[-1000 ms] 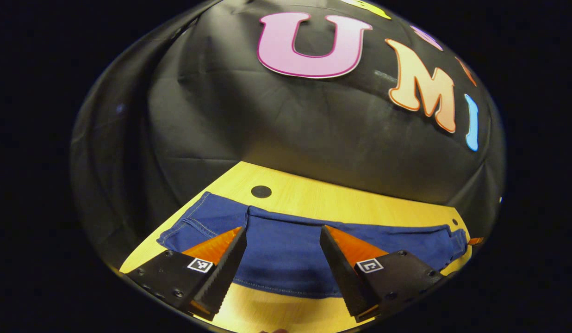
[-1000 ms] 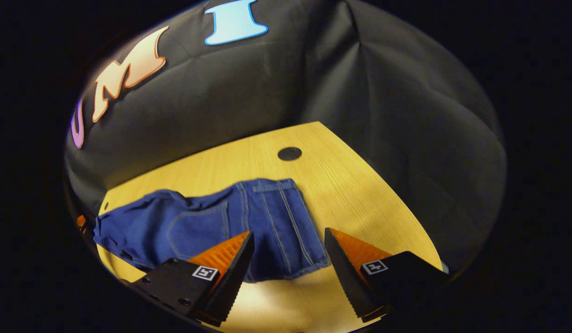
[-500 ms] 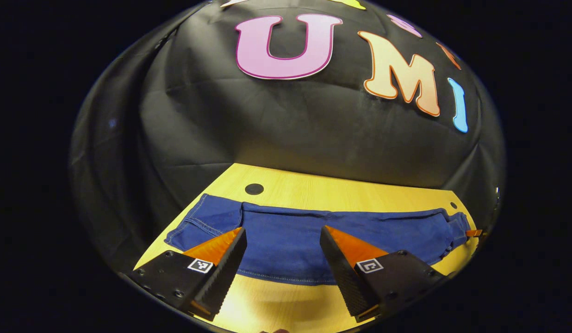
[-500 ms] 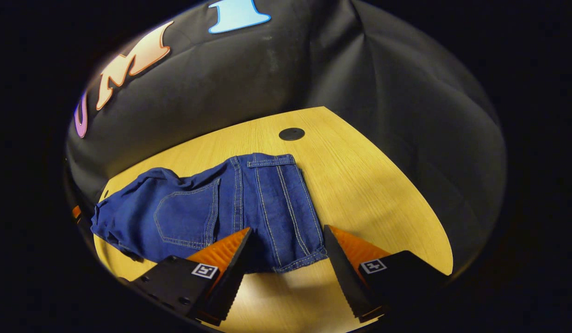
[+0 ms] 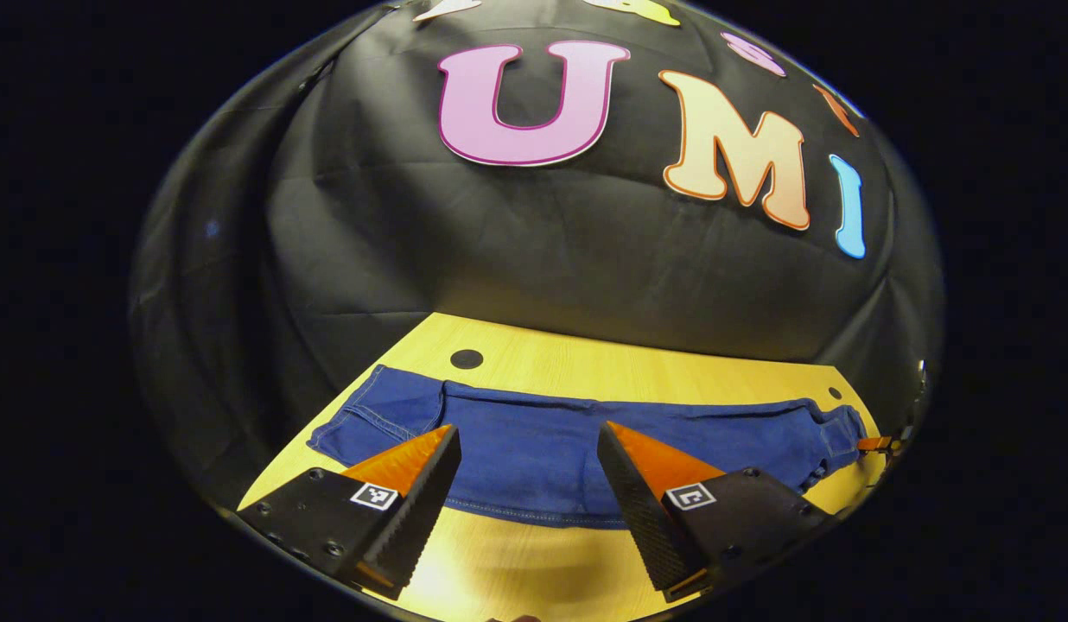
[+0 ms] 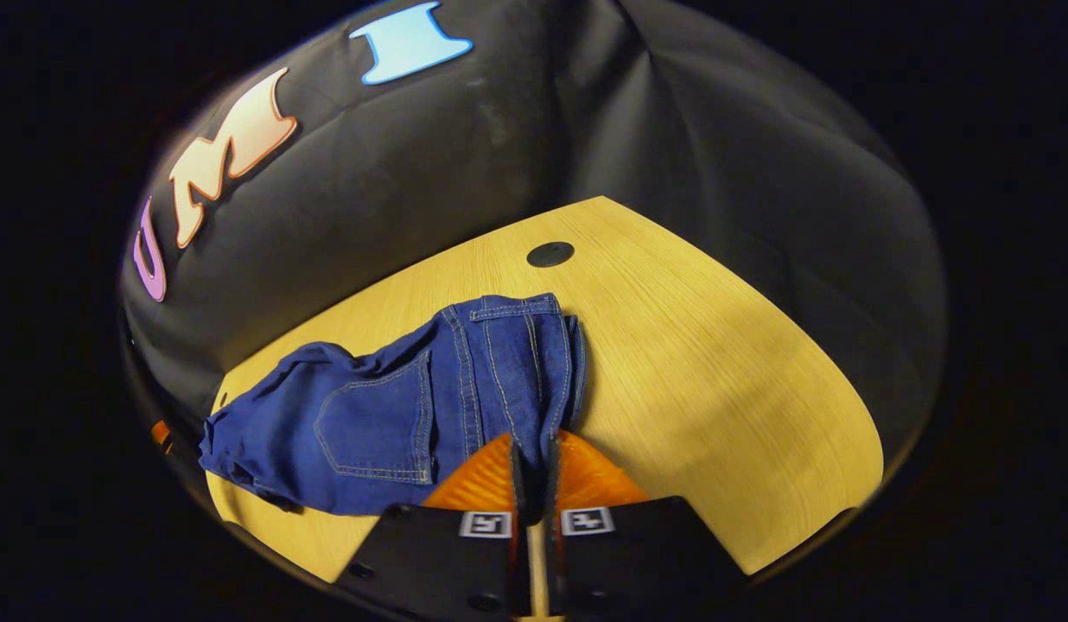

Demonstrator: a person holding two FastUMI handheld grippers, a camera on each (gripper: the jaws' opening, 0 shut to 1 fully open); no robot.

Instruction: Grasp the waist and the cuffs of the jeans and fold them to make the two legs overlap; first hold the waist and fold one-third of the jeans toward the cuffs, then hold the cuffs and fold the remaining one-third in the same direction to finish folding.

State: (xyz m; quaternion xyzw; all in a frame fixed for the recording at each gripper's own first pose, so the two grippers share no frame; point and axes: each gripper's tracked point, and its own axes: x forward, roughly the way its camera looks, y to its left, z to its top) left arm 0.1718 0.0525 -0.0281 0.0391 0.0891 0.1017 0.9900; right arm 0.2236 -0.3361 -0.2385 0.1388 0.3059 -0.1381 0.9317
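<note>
Pinching jeans [image 6: 465,389] in right gripper [image 6: 532,471].

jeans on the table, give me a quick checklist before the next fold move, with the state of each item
1. Right gripper shut on the near edge of the jeans: ok, denim is pinched between its fingers.
2. Left gripper gripping the jeans: not ok, its fingers stand wide apart over the cloth.
3. Which end each gripper faces, waist or cuffs: cannot tell for certain; a back pocket lies near the right gripper.
4. Jeans lying flat: not ok, the cloth bunches toward the far left in the right gripper view.
5. Bare table to fold onto: ok.
</note>
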